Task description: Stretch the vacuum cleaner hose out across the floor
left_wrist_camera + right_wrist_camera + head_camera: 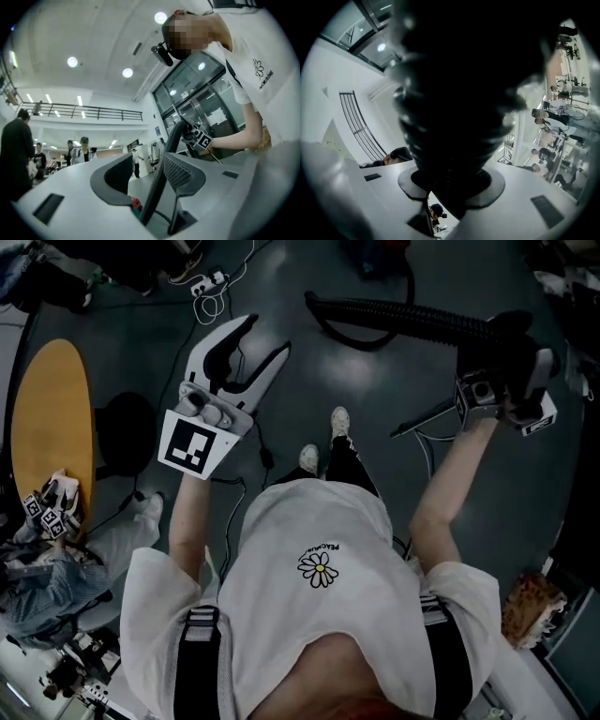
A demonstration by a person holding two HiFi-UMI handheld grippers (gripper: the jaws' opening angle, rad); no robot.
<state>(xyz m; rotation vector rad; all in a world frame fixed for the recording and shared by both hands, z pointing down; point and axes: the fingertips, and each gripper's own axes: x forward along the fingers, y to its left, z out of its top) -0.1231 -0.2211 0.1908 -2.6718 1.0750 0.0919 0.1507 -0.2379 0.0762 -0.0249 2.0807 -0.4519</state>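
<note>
The black ribbed vacuum hose (403, 315) runs from a loop on the dark floor at the top middle to the upper right. There my right gripper (497, 351) is shut on its thick end, raised high. In the right gripper view the hose (454, 93) fills the picture and sits clamped between the pads of the right gripper (452, 183). My left gripper (265, 334) is lifted at the upper left, open, with nothing in it and well apart from the hose. In the left gripper view, the gap between the jaws of the left gripper (146, 161) shows the distant hose (161, 178) rising to the right gripper (199, 138).
A round yellow table (52, 427) stands at the left. A white power strip (208, 285) with loose cables lies on the floor at the top. My shoes (323, 437) stand below the hose. Another seated person (47, 568) is at the lower left; several people (18, 150) stand in the hall.
</note>
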